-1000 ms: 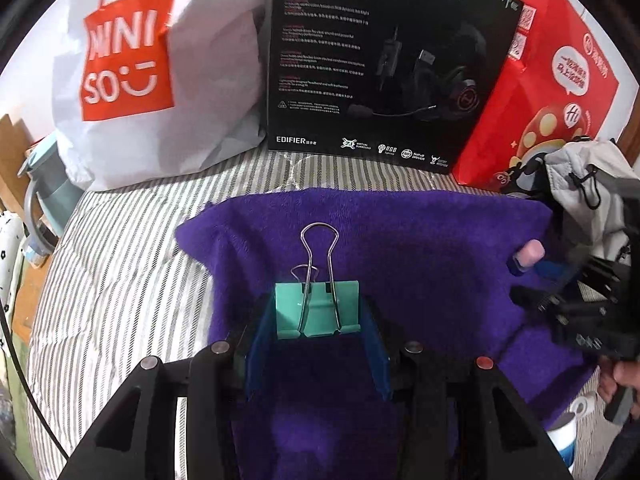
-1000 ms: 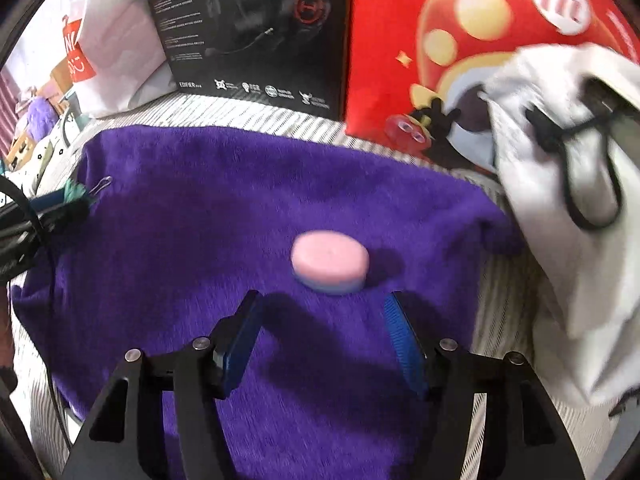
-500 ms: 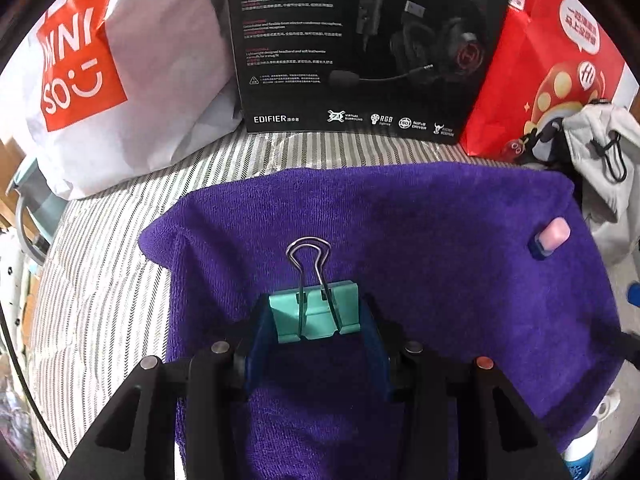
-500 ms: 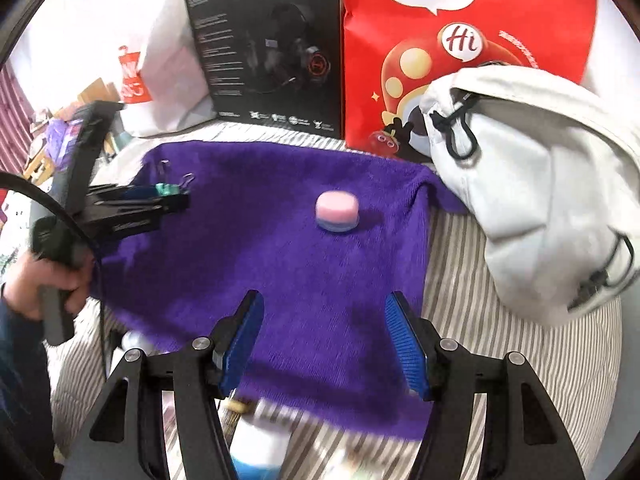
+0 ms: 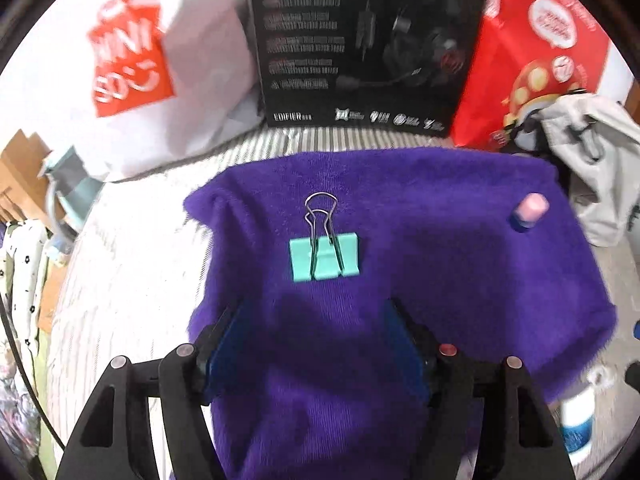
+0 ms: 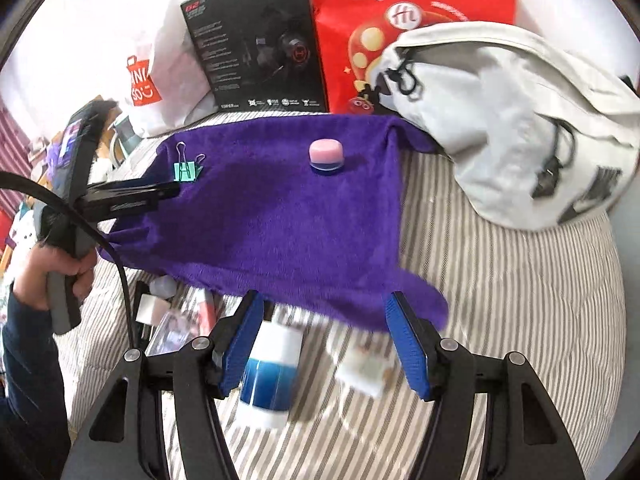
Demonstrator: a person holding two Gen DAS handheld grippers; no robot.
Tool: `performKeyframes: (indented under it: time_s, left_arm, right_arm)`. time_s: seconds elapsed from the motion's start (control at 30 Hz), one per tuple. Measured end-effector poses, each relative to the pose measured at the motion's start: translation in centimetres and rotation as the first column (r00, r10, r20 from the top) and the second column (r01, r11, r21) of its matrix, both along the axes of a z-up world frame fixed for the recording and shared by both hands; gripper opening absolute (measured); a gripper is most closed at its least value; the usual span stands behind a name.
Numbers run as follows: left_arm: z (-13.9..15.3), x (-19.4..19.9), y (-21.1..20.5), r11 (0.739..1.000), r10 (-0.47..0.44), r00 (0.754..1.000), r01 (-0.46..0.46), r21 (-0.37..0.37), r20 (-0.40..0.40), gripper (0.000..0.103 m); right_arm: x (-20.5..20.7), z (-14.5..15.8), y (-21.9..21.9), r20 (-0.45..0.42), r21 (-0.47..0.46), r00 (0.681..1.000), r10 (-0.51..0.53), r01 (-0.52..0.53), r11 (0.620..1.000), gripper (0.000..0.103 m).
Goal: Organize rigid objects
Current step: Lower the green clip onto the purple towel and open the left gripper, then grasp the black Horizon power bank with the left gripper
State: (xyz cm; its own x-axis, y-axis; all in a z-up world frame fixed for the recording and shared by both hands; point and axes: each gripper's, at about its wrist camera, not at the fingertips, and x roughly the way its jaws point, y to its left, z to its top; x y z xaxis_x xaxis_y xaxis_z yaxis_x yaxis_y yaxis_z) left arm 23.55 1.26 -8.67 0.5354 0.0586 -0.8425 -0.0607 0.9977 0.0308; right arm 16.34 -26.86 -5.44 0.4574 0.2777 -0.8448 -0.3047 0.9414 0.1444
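A teal binder clip [image 5: 324, 257] [image 6: 186, 169] lies flat on the purple towel [image 5: 440, 280] [image 6: 280, 216], wire handles pointing away. My left gripper [image 5: 316, 320] stands open just behind the clip, nothing between its blue pads. A pink-and-blue round cap-like object [image 5: 530, 210] [image 6: 327, 156] rests near the towel's far right side. My right gripper [image 6: 324, 320] is open at the towel's near edge, over a white-and-blue bottle [image 6: 270, 372] and a small white item [image 6: 362, 364] on the striped bedding. The left gripper [image 6: 172, 190] also shows in the right wrist view, held by a hand.
Against the back stand a white shopping bag [image 5: 132, 68], a black headset box [image 5: 360, 44] and a red bag [image 5: 532, 56]. A light grey drawstring bag [image 6: 504, 128] lies at the right. Small loose items [image 6: 172, 312] sit on the striped bedding [image 6: 520, 320] below the towel's near edge.
The left gripper has let go of the binder clip and drawn back, leaving it on the towel. The right gripper has pulled back to the towel's near edge, over the bottle.
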Motion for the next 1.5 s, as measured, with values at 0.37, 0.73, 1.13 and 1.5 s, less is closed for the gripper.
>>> performKeyframes:
  time_s: [0.37, 0.73, 1.13, 1.5]
  left_arm:
    - [1.4, -11.6, -1.1, 0.998, -0.025, 0.999, 0.027, -0.059, 0.033, 0.062]
    - [-1.0, -14.2, -2.6, 0.989, -0.056, 0.998, 0.052, -0.137, -0.026, 0.042]
    - [-1.1, -14.8, -3.4, 0.993, -0.09, 0.995, 0.086, -0.081, -0.039, 0.047]
    - [-1.2, -14.7, -3.9, 0.99, -0.109, 0.991, 0.101, -0.097, -0.073, 0.045]
  right_arm:
    - [-4.2, -0.5, -1.3, -0.017, 0.045, 0.998, -0.066, 0.067, 0.997, 0.063]
    - [-7.0, -1.8, 0.0, -0.036, 0.004, 0.999, -0.039, 0.039, 0.999, 0.063]
    - [-7.2, -3.1, -0.3, -0.062, -0.014, 0.997, -0.05, 0.05, 0.999, 0.063]
    - [-7.0, -4.3, 0.2, -0.096, -0.006, 0.995, -0.026, 0.026, 1.0, 0.063]
